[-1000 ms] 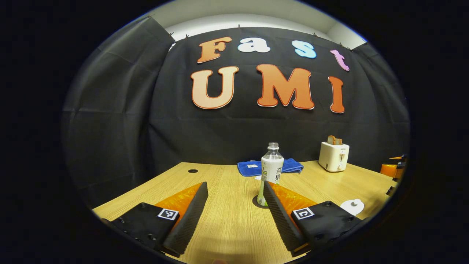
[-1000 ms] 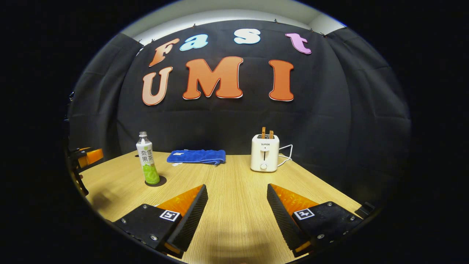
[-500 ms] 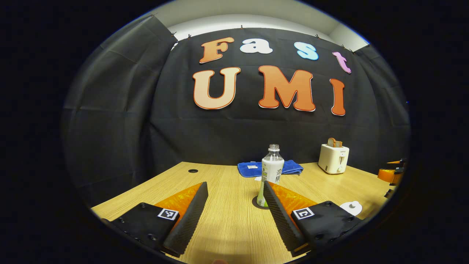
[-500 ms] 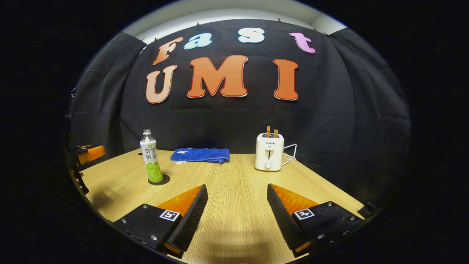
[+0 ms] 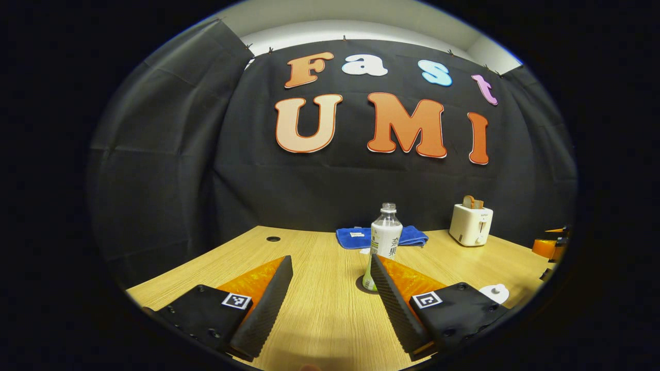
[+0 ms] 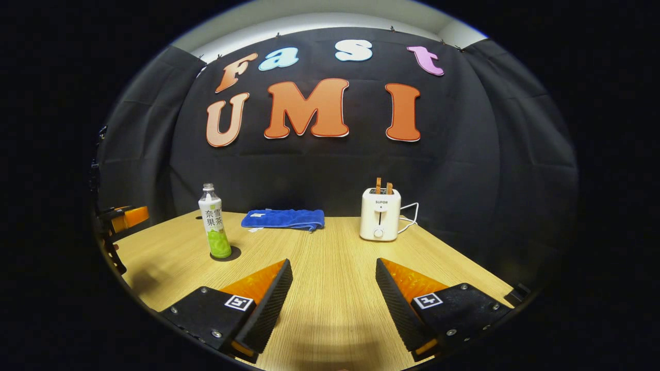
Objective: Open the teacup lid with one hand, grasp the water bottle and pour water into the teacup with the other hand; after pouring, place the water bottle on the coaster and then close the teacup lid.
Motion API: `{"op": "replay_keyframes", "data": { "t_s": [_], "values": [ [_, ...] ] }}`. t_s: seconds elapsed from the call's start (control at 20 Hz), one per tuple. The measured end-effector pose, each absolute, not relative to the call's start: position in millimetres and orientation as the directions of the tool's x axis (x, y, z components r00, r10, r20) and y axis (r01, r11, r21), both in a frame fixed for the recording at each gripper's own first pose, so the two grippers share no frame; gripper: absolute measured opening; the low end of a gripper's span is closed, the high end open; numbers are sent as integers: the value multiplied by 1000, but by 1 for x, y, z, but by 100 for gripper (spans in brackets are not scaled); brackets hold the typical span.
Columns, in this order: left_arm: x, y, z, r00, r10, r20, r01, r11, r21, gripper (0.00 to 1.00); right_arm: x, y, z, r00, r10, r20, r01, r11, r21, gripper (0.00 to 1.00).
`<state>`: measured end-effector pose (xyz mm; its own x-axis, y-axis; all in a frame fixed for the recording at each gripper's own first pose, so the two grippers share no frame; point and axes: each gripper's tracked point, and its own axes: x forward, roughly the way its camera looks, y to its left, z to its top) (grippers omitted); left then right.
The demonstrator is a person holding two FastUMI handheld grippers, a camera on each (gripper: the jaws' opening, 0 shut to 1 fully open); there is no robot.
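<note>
A clear water bottle [image 5: 384,237] with a white and green label stands upright on a dark round coaster [image 5: 359,284], just beyond my left gripper's right fingertip. My left gripper [image 5: 330,257] is open and holds nothing. A white round teacup lid [image 5: 494,292] with a knob peeks out at the right, behind that gripper's body. In the right gripper view the bottle [image 6: 215,222] and coaster [image 6: 228,254] are far to the left. My right gripper [image 6: 332,262] is open over bare table. The left gripper [image 6: 121,219] shows at the left edge.
A folded blue towel [image 6: 282,218] lies at the back of the wooden table [image 6: 330,309]. A white toaster [image 6: 380,214] with toast and a cord stands at the back right. A cable hole [image 5: 273,239] sits near the table's far left. The black cloth wall closes the back.
Both views have drifted slightly; the bottle looks a little smaller and farther in the left gripper view. Both grippers stay open, and nothing on the table has moved.
</note>
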<state>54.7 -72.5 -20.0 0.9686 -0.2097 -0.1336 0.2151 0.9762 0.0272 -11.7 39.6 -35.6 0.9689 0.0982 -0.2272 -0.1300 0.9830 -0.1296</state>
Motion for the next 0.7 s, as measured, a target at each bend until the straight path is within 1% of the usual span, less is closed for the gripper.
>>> {"op": "replay_keyframes", "data": {
  "t_s": [0.45, 0.55, 0.65, 0.7],
  "values": [
    [54, -73, -16, 971, -207, -124, 210, 978, 14, 98, -12, 43, -37, 967, 105, -231, -138, 982, -131, 97],
    [54, -71, -13, 973, -200, -119, 202, 979, 8, 96, -13, 43, -37, 967, 108, -232, -140, 981, -130, 97],
    [53, -68, -10, 974, -195, -111, 197, 980, 7, 96, -13, 43, -36, 968, 108, -228, -140, 981, -131, 97],
    [53, -68, -8, 975, -194, -107, 196, 981, 6, 98, -13, 44, -34, 968, 108, -226, -140, 982, -130, 97]
  ]
}}
